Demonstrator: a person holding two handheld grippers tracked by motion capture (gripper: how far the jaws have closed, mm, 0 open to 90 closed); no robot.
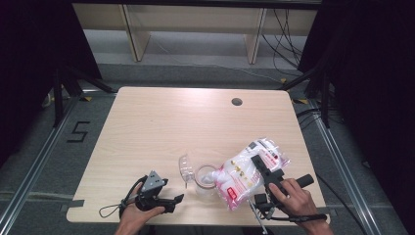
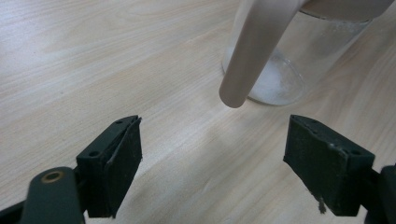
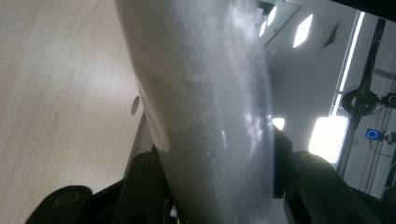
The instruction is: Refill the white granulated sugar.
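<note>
Two hands enter at the near edge of the pale wood surface (image 1: 147,122), one on each gripper.

Left hand (image 1: 131,215): at the near left corner, wrapped round the rear of the left gripper (image 1: 177,199), which lies low and close to level over the surface and points toward the jar. A grey three-cornered plate (image 1: 153,180) sits on top of it and a black cable loop (image 1: 110,211) trails behind. Jaws: spread wide, nothing between them. In the left gripper view both black pads (image 2: 122,163) frame bare wood.

Clear jar (image 1: 206,179): upright on the surface ahead of the left jaws, apart from them, with a thin layer of white powder on its bottom in the left gripper view.

Scoop (image 1: 185,167): clear plastic, propped at the jar's far-left side, just beside it; whether it touches cannot be told. A pale rounded handle (image 2: 254,46) slants down in front of the jar (image 2: 299,56), its tip hanging just ahead of the open jaws.

Right hand (image 1: 293,200): at the near right edge, fingers curled over the right gripper (image 1: 258,164), which is angled up and away.

Bag (image 1: 247,171): white powder, clear plastic with pink and red print, clamped between the right jaws near its upper part, tilted with its lower end over the jar's mouth. In the right gripper view the translucent bag (image 3: 210,116) rises between the two jaws.
</note>
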